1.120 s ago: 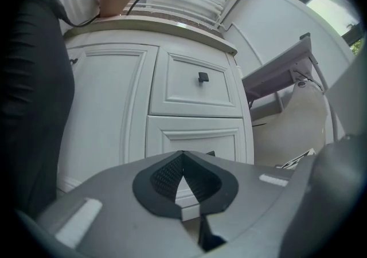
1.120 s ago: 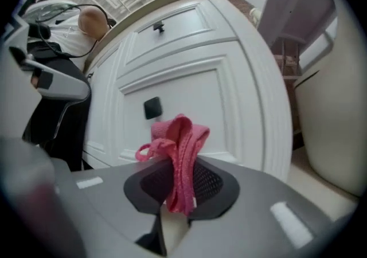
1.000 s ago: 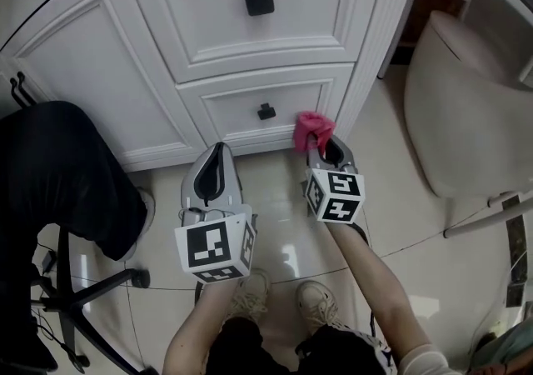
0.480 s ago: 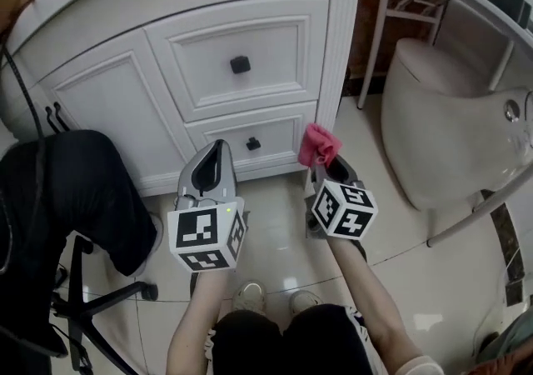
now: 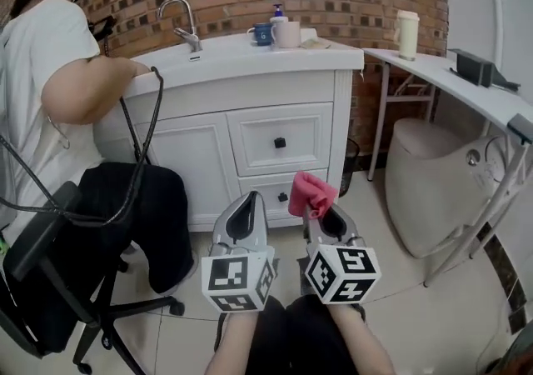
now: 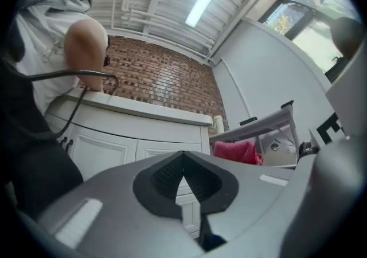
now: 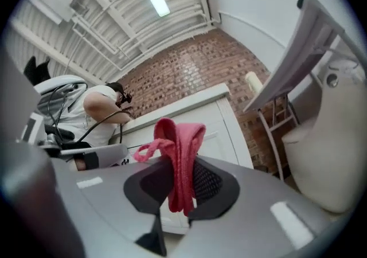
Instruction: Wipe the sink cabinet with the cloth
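The white sink cabinet [image 5: 250, 144] with two black-knobbed drawers stands ahead under a white basin top. My right gripper [image 5: 319, 217] is shut on a pink cloth [image 5: 311, 193] that sticks up from its jaws; in the right gripper view the cloth [image 7: 179, 156] hangs folded between the jaws. My left gripper [image 5: 246, 212] is held beside it, shut and empty, its jaws [image 6: 183, 185] closed to a thin slit. Both grippers are held short of the cabinet front, near the lower drawer [image 5: 279, 195].
A seated person in a white top [image 5: 50, 73] leans on the basin at the left, on a black office chair [image 5: 58, 273]. A faucet [image 5: 185, 23], cups [image 5: 275, 33] and a white toilet [image 5: 433, 182] under a side shelf [image 5: 450, 73] are around.
The head view has lifted from the cabinet base to the whole cabinet and wall. Both grippers have come up and back from the lower drawer, the cloth still held.
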A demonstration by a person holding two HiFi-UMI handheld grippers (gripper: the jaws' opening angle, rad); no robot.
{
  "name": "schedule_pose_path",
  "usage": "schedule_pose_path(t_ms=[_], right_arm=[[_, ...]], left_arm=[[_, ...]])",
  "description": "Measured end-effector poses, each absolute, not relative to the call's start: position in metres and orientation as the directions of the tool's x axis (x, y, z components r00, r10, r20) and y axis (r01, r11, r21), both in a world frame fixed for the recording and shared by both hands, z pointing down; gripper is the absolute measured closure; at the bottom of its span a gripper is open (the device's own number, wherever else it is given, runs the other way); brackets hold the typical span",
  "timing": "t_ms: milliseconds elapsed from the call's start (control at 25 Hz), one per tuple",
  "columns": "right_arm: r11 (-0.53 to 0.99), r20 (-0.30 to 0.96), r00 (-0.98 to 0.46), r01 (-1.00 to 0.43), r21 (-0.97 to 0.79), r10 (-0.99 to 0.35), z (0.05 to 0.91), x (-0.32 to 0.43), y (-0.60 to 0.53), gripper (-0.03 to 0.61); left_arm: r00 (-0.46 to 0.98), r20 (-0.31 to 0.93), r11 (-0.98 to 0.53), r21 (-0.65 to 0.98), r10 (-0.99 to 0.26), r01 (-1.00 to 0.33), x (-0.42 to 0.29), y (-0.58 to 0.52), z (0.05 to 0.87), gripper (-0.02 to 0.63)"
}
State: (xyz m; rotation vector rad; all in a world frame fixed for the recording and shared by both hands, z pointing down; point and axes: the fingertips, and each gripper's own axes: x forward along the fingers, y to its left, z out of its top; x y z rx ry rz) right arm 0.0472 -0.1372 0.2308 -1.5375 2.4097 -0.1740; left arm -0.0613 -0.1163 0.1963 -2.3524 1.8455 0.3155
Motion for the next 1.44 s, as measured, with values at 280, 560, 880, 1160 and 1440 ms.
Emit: schedule_pose_path(t_ms=[280, 560, 880, 1160, 1440], right_arm=[[0.481, -0.183, -0.457, -0.869, -0.117, -0.87, 0.228, 0.02, -0.127, 0.517], [0.451, -0.228, -0.416, -0.883, -0.133, -0.881, 0.22, 0.033, -0.126, 0.517], [0.433, -0.253, -0.399, -0.897, -0.094, -0.881, 0.217, 0.041, -0.12, 0.517], [0.43, -0.251, -0.397, -0.898, -0.092, -0.883, 0.213, 0.04, -0.118, 0.517], [0.426, -0.27, -0.39, -0.9, -0.088, -0.88, 0.207, 0.041, -0.124, 0.517]], left_arm=[[0.206, -0.325, -0.207, -0.032, -0.923, -0.978, -0.061, -0.097, 0.19, 0.598], [0.228, -0.343, -0.23, -0.035, -0.911, -0.973, -0.059, -0.099, 0.187, 0.598], [0.197, -0.338, -0.208, -0.004, -0.92, -0.978, -0.067, -0.103, 0.196, 0.597], [0.188, -0.32, -0.197, -0.004, -0.929, -0.98, -0.072, -0.104, 0.197, 0.597], [0.219, -0.33, -0.216, -0.048, -0.918, -0.975, -0.063, -0.11, 0.191, 0.597]])
